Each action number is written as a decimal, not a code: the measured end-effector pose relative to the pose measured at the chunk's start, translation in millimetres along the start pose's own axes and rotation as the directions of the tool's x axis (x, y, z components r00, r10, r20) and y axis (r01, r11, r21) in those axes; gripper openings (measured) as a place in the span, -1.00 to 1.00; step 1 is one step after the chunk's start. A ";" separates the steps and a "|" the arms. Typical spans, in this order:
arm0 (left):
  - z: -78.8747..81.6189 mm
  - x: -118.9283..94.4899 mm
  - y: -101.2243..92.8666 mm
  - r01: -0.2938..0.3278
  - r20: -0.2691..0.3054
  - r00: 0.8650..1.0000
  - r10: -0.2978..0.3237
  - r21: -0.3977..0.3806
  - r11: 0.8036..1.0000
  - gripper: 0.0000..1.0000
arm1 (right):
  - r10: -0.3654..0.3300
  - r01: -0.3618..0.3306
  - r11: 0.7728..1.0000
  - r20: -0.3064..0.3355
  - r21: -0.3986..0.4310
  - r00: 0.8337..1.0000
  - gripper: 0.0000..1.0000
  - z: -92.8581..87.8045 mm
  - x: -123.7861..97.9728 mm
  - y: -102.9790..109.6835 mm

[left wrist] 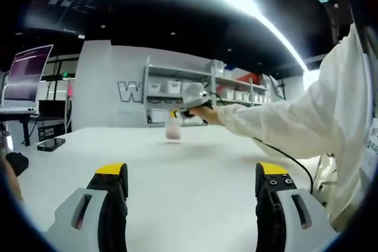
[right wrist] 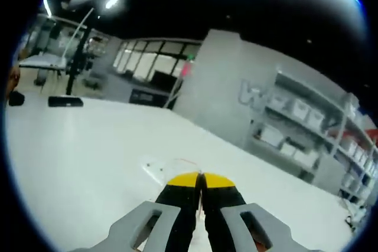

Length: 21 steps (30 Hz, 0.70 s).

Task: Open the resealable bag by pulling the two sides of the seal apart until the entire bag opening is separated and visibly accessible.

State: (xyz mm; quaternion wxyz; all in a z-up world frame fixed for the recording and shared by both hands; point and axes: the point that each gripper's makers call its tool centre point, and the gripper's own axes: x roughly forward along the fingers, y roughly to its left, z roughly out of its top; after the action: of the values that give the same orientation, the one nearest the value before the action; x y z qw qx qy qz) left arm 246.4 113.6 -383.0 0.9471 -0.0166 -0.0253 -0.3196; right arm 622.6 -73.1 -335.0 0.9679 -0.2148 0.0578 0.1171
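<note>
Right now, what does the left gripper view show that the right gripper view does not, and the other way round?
Left gripper view: the left gripper with its jaws wide apart above the table, a person's white sleeve holding the right gripper out, and a monitor.
Right gripper view: a close look at the right gripper's yellow tips, shut together on the edge of the clear bag.
Both: the white table, the bag, and the shelves with bins.
</note>
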 end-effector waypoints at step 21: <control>2.2 -4.5 -8.7 0.004 0.008 1.000 -0.004 0.002 1.000 0.75 | 0.187 -0.178 0.975 -0.061 0.136 0.980 -1.00 -36.5 -9.8 51.0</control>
State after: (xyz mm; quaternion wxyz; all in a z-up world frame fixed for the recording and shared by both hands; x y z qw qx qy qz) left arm 237.5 109.5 -380.9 0.9463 -0.0170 -0.0292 -0.3216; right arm 598.1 -45.9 -386.7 0.9622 -0.1490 0.1203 0.1936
